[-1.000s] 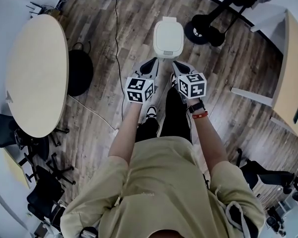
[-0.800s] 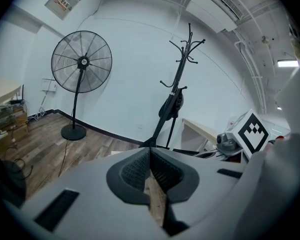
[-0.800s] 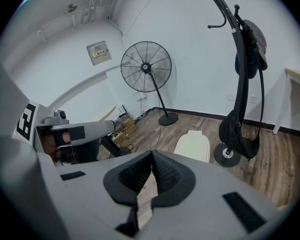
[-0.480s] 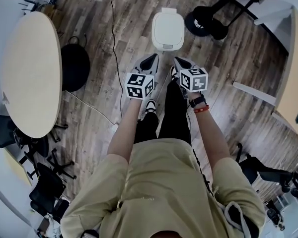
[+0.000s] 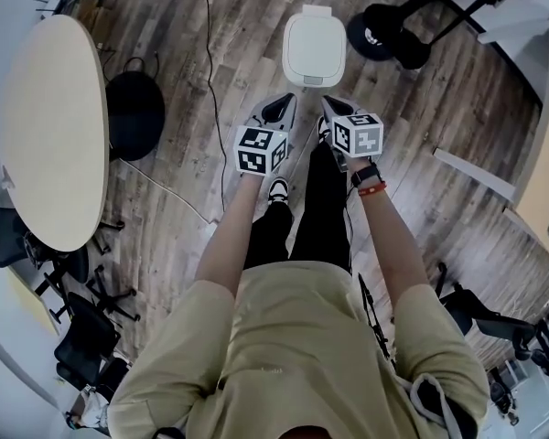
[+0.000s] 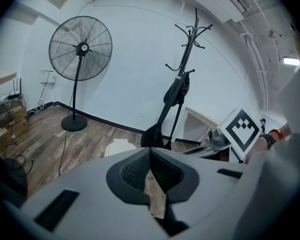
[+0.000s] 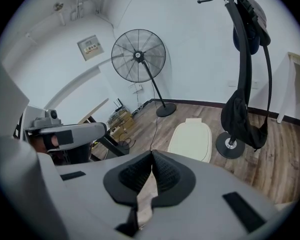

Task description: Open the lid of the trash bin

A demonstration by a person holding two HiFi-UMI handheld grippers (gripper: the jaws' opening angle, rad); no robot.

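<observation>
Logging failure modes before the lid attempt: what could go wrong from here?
1. Left gripper and right gripper are both shut, short of the trash bin; closed tips may slip off its smooth shut lid.
2. The bin stands free on wood floor; a push may slide it toward the coat rack base beside it.
3. The floor cable could catch a foot stepping in.

Both arms reach forward and down, side by side: left arm (image 5: 231, 236), right arm (image 5: 385, 240). The left claw (image 5: 278, 111) has its jaws together with nothing between them. The right claw (image 5: 335, 110) is the same, jaws together and empty. The claws are near each other, not touching.
</observation>
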